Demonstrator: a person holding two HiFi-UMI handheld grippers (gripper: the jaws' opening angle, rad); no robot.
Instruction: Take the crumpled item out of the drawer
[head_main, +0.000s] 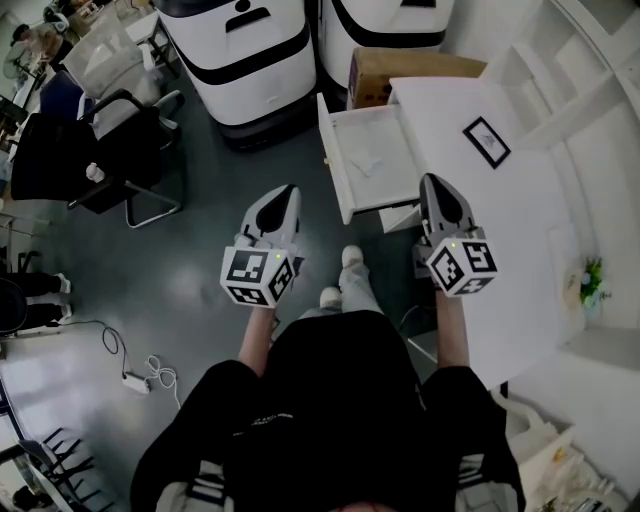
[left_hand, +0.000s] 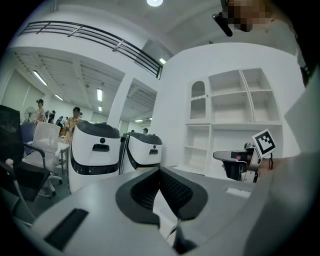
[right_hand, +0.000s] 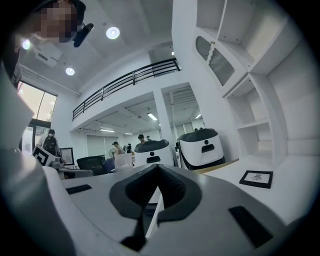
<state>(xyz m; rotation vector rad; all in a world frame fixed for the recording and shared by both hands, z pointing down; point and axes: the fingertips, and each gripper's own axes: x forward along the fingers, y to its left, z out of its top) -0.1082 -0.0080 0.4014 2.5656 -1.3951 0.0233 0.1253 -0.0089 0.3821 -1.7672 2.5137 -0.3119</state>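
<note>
Head view steeply down; 2 gripper views level; all share white machines (head_main: 240, 60).

Two white machines (head_main: 245, 55), cardboard box (head_main: 400, 72), framed picture (head_main: 486, 141), black chair (head_main: 70, 160)

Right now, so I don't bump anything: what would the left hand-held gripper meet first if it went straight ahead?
Probably the right-hand white machine, seen just above its closed tips. The left hand-held gripper points past the open drawer, but how close it would pass to the drawer is unclear.
</note>
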